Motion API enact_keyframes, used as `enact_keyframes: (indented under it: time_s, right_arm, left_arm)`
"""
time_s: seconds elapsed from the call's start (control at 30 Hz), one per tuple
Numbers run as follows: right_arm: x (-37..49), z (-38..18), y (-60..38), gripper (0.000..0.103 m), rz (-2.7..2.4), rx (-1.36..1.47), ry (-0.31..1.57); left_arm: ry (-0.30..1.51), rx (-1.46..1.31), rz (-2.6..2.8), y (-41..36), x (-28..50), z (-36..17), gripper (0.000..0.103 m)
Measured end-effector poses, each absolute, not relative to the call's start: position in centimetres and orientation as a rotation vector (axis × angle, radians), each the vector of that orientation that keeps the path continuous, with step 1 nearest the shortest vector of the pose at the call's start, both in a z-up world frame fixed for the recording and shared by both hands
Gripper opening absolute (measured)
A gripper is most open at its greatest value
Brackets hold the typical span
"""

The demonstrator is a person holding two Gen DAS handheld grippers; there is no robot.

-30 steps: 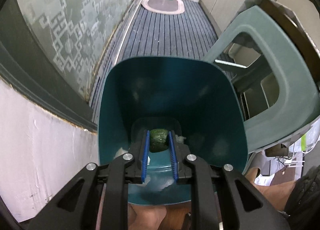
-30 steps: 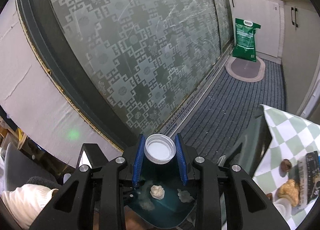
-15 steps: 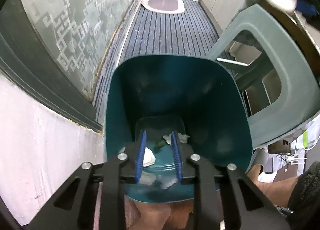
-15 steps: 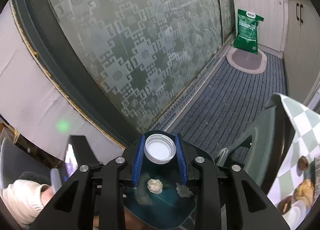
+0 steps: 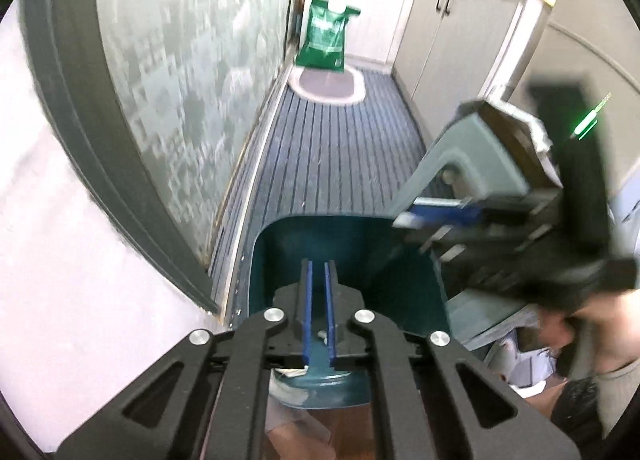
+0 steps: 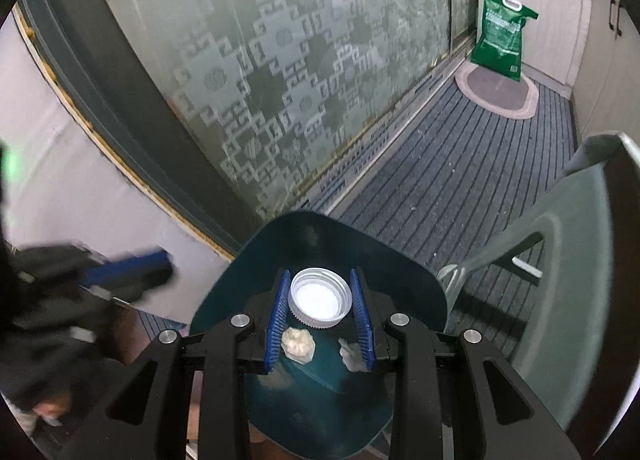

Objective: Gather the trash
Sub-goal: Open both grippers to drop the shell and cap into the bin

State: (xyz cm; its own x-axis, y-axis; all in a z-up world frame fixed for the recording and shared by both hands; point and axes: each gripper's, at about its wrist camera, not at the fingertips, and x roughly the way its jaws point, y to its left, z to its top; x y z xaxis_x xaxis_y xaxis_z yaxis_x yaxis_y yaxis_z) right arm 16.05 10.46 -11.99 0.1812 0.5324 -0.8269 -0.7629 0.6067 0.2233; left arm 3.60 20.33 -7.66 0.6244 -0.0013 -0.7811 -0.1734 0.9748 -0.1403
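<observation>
One white bottle cap [image 6: 319, 302], clamped flat between the blue pads of the right gripper [image 6: 320, 310] at lower centre, directly above the open teal bin [image 6: 416, 280]; left gripper [image 5: 318, 300] empty, jaws pinched together, lower centre, above the bin too.

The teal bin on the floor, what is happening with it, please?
A person is collecting trash with a handheld gripper in each hand. The right gripper holds a white bottle cap between its jaws, right above the open teal bin. The cap is not yet dropped. A few crumpled scraps already lie at the bottom of the bin. The left gripper holds nothing: its jaws are shut and empty above the near edge of the bin.
</observation>
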Motion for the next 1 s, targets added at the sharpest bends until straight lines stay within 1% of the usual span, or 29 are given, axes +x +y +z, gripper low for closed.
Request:
enact_keyframes:
  time_s: [0.2, 0.4, 0.43, 0.47, 0.5, 0.53, 0.67, 0.7, 0.73, 0.83, 1.0]
  right_arm:
    - [15.4, -15.6, 11.4, 0.031, 0.912, -0.326, 1.098]
    - [14.1, -19.6, 12.3, 0.031, 0.890, -0.438, 1.145]
    - [14.0, -19.9, 12.3, 0.037, 0.888, -0.445, 1.144]
    - [13.9, -20.3, 12.3, 0.048, 0.883, -0.447, 1.146]
    - [13.9, -20.4, 12.2, 0.051, 0.876, -0.447, 1.144]
    - [14.0, -20.5, 12.3, 0.052, 0.874, -0.447, 1.144]
    - [13.5, -20.7, 12.1, 0.052, 0.881, -0.467, 1.148]
    - [13.5, -20.8, 12.1, 0.052, 0.883, -0.466, 1.151]
    - [13.5, -20.8, 12.1, 0.052, 0.884, -0.466, 1.152]
    - [13.3, -20.4, 11.9, 0.052, 0.894, -0.464, 1.151]
    - [12.5, -17.7, 11.9, 0.052, 0.941, -0.431, 1.103]
  left_arm:
    - [0.786, -0.218, 0.096, 19.6, 2.6, -3.4, 0.005]
    - [0.743, -0.228, 0.085, 19.3, 2.2, -1.6, 0.005]
    - [0.737, -0.227, 0.082, 19.1, 2.2, -1.4, 0.006]
    - [0.731, -0.224, 0.076, 19.0, 2.2, -1.2, 0.007]
    - [0.724, -0.222, 0.076, 19.0, 2.1, -1.0, 0.009]
    - [0.721, -0.223, 0.078, 19.0, 2.0, -0.9, 0.009]
    - [0.708, -0.245, 0.085, 19.4, 1.8, -0.4, 0.009]
    - [0.701, -0.249, 0.083, 19.4, 1.8, 0.0, 0.010]
    - [0.696, -0.250, 0.083, 19.4, 1.6, 0.2, 0.013]
    - [0.661, -0.248, 0.070, 18.9, 1.4, 1.5, 0.015]
    - [0.615, -0.243, 0.072, 18.5, 1.1, 3.2, 0.019]
